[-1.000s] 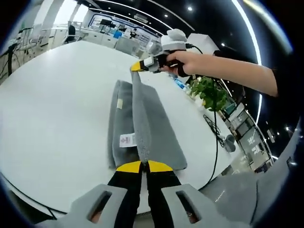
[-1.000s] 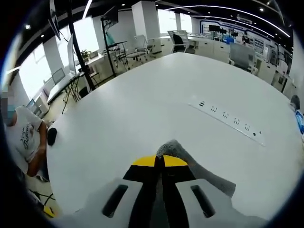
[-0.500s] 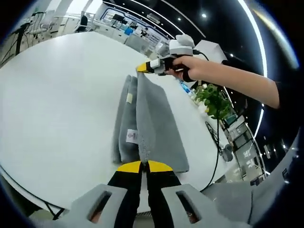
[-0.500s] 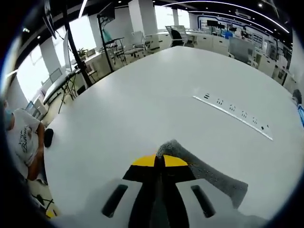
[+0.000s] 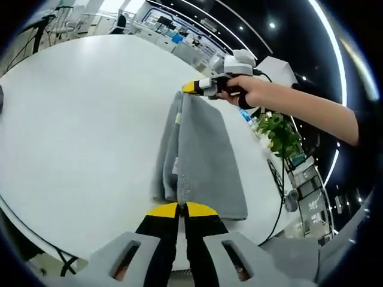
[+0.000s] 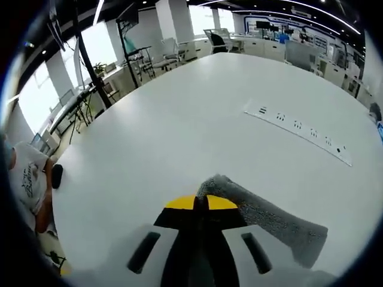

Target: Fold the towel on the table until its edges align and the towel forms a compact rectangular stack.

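While both claws grip the grey towel (image 5: 200,158), it lies stretched in a long folded strip across the white tabletop (image 5: 78,119). Left claw (image 5: 181,208): yellow-tipped jaws pressed together, clamped on the near end of the upper layer, the cloth edge rising straight out from between the tips. Right claw (image 5: 190,87), seen in the left gripper view at the far end of the strip: jaws closed on the far corner of the same layer, held by a person's hand (image 5: 248,92) with a bare forearm. In the right gripper view, the right claw (image 6: 200,202) shows its jaws shut on a bunched grey corner of towel (image 6: 263,218), the rest trailing off to the right. A lower layer lies flat beneath, peeking out along the left side. Green potted plant (image 5: 278,131) stands near the tabletop's right edge. Power strip (image 6: 296,127) is set into the tabletop, well apart from the towel.
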`<action>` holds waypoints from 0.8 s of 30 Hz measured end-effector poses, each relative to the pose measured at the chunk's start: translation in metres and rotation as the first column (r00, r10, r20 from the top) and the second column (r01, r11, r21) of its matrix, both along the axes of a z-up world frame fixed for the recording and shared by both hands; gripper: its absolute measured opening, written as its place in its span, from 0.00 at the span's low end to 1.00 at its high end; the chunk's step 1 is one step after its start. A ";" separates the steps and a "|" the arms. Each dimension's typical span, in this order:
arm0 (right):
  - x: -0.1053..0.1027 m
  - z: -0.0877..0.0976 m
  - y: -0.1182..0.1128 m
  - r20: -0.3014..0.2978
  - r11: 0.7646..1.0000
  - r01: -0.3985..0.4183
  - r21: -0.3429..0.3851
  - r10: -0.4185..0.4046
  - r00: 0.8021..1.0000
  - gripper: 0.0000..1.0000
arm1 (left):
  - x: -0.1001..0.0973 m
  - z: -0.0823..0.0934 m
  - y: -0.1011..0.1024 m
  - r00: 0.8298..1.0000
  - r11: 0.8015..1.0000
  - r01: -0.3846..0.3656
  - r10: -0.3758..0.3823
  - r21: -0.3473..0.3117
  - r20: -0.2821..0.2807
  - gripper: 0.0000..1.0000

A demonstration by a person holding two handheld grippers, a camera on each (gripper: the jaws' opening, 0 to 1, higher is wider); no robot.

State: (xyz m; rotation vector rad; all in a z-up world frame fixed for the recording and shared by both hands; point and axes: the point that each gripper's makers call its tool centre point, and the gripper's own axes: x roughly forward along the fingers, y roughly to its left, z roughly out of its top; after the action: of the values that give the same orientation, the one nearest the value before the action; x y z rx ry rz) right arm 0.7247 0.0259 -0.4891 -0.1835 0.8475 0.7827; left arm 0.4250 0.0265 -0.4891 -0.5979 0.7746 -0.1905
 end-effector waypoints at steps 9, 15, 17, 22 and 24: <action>0.006 -0.008 0.003 0.009 1.000 -0.005 0.018 0.005 1.000 0.08 | 0.003 -0.008 0.017 0.998 0.997 -0.067 0.068 0.031 -0.017 0.04; 0.004 -0.016 0.000 0.011 1.000 -0.027 -0.004 0.027 1.000 0.08 | 0.004 -0.013 0.015 0.998 0.997 -0.047 0.048 0.053 -0.026 0.04; 0.004 -0.018 0.000 0.006 1.000 -0.023 0.006 0.023 1.000 0.08 | 0.005 -0.015 0.015 0.999 0.997 -0.042 0.044 0.058 -0.030 0.04; 0.005 -0.020 -0.001 0.002 1.000 -0.025 0.010 0.025 1.000 0.07 | 0.006 -0.020 0.015 0.998 0.996 -0.026 0.030 0.084 -0.049 0.04; 0.008 -0.021 -0.003 0.001 1.000 -0.014 0.015 0.014 1.000 0.05 | 0.005 -0.022 0.016 0.998 0.996 -0.021 0.026 0.091 -0.052 0.04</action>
State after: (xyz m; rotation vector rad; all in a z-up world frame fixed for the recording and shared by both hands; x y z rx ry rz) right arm 0.7328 0.0229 -0.5098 -0.1770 0.8401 0.8015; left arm 0.4305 0.0428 -0.5113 -0.5278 0.8226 -0.1179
